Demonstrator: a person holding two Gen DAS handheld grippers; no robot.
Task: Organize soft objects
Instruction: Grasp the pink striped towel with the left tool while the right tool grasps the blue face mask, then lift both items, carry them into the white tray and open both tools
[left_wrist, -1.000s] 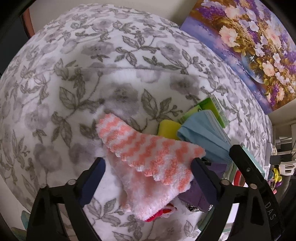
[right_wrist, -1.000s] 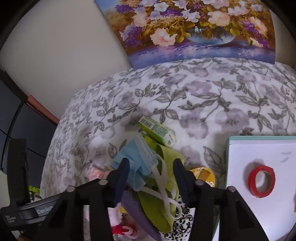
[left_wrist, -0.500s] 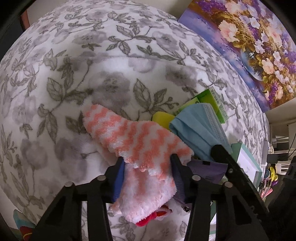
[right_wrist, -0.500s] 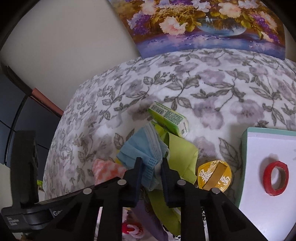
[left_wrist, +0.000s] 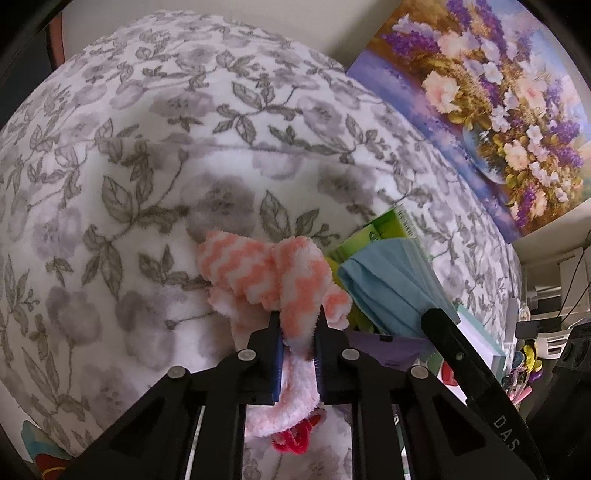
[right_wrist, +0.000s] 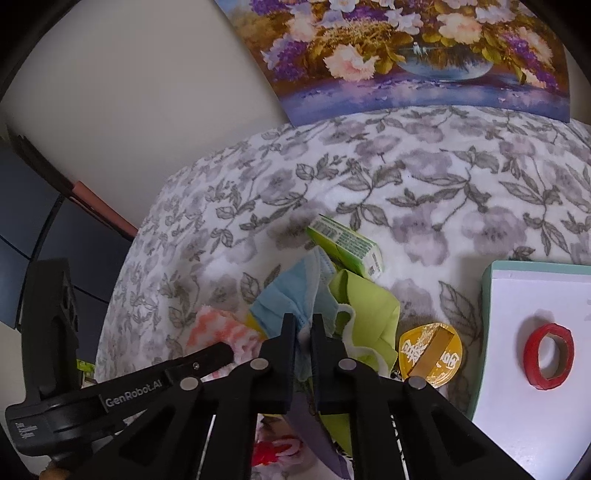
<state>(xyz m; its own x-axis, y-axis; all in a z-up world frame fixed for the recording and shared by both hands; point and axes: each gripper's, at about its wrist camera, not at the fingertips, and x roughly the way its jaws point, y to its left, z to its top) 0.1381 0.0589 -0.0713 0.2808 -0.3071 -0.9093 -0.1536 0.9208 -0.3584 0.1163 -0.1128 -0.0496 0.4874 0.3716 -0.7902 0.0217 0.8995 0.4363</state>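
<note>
Both tongs are clamped on something right now. My left tongs (left_wrist: 298, 325) are pinched shut on the sock (left_wrist: 280, 280), the fuzzy orange-and-white one, grabbed around its middle so it bunches over the tips and the rest droops under the tool. Mid-body grab makes sense to me: fluffy stuff slips if you only catch an edge.

My right tongs (right_wrist: 303, 325) are squeezed nearly together on the blue mask (right_wrist: 291, 291), catching its lower edge where the pleats and the white ear loops gather. I think that's so the whole mask comes up in one piece instead of trailing a loop.

Everything sits in one heap on the floral blanket (left_wrist: 147, 166). The sock is at the heap's left side, the mask just beside it, lying against a green box (right_wrist: 345, 245) and over a lime cloth (right_wrist: 365, 306). A purple cloth (left_wrist: 384, 349) pokes out below the mask, and something red and fuzzy (left_wrist: 295, 439) sits under the sock; can't tell what it is.

Off to the right there's a gold packet (right_wrist: 430, 349) touching a white tray (right_wrist: 517, 295) with a red tape roll (right_wrist: 550, 356) on it. Those are hard items, so my guess is I'm peeling the soft stuff away from them. Ear loops look tangled with the lime cloth, so that might drag along.
</note>
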